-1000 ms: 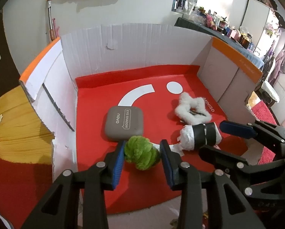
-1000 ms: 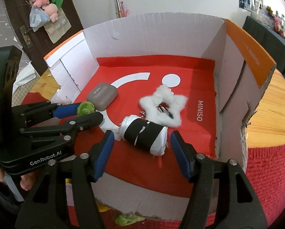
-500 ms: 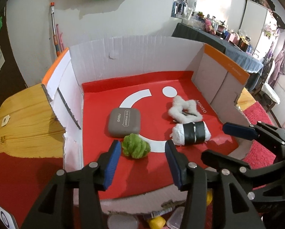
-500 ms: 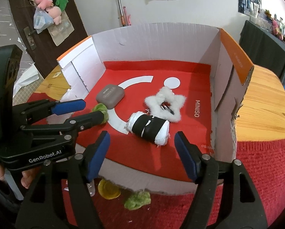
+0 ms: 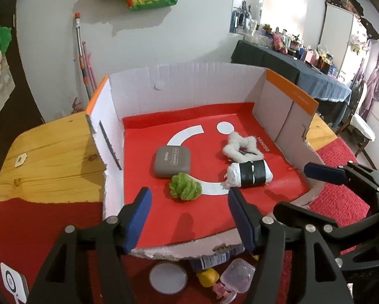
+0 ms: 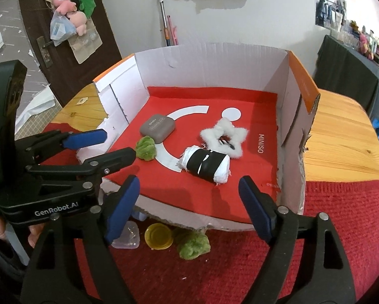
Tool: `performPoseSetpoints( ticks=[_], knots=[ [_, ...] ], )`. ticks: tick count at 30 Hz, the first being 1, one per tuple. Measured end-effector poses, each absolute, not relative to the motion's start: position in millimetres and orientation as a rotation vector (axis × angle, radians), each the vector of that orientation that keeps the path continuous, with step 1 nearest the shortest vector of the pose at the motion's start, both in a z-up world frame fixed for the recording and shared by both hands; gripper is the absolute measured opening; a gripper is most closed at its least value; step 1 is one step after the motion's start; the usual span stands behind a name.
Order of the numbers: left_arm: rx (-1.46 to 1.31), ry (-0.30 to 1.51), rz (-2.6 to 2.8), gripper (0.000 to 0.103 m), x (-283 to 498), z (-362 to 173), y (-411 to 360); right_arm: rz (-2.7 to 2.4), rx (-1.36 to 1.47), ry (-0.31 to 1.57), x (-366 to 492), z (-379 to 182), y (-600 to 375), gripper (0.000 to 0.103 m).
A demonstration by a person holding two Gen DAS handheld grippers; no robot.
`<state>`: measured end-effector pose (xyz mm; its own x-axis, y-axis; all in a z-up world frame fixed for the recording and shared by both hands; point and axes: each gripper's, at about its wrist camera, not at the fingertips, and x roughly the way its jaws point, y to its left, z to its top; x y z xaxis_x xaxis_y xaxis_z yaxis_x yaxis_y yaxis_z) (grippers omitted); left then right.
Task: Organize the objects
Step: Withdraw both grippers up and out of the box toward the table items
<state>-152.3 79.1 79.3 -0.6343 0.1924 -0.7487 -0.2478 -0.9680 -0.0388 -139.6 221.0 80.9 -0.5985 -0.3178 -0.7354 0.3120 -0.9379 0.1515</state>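
Now we are hovering left gripper (image 5: 189, 217) and right gripper (image 6: 189, 209), both released, empty; green pom-pom (image 6: 192, 247) lying on tabletop before box (image 6: 214, 68), looking soft, light; squeezing its middle

A wooden desk (image 6: 341, 136) with a red cloth (image 6: 341, 228) carries a cardboard box (image 6: 214, 65), a yellow lid (image 6: 159, 235) and a green pompom (image 6: 194, 247).
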Motion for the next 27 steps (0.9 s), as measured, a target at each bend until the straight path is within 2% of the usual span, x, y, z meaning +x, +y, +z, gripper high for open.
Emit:
performPoseSetpoints(
  ticks=[11,13,21,25,27],
  knots=[
    [-1.13,0.1,2.686,0.081,-129.5,90.9,73.9,-2.543,1.133,-0.027,-121.7,89.0,222.5,0.087],
    [-1.124,0.101,2.694,0.082,-126.6,91.8,72.7,-2.547,1.125,-0.032,-118.4,89.9,222.9,0.093],
    [-1.121,0.095,2.701,0.084,-116.7,92.3,70.2,-2.558,1.109,-0.022,-107.2,92.6,222.2,0.096],
    [-1.104,0.088,2.716,0.091,-110.1,94.4,68.2,-2.559,1.103,-0.012,-101.9,94.0,220.5,0.097],
    [-1.097,0.088,2.722,0.091,-107.2,95.2,66.8,-2.558,1.1,-0.011,-99.1,94.6,220.6,0.099]
  ],
)
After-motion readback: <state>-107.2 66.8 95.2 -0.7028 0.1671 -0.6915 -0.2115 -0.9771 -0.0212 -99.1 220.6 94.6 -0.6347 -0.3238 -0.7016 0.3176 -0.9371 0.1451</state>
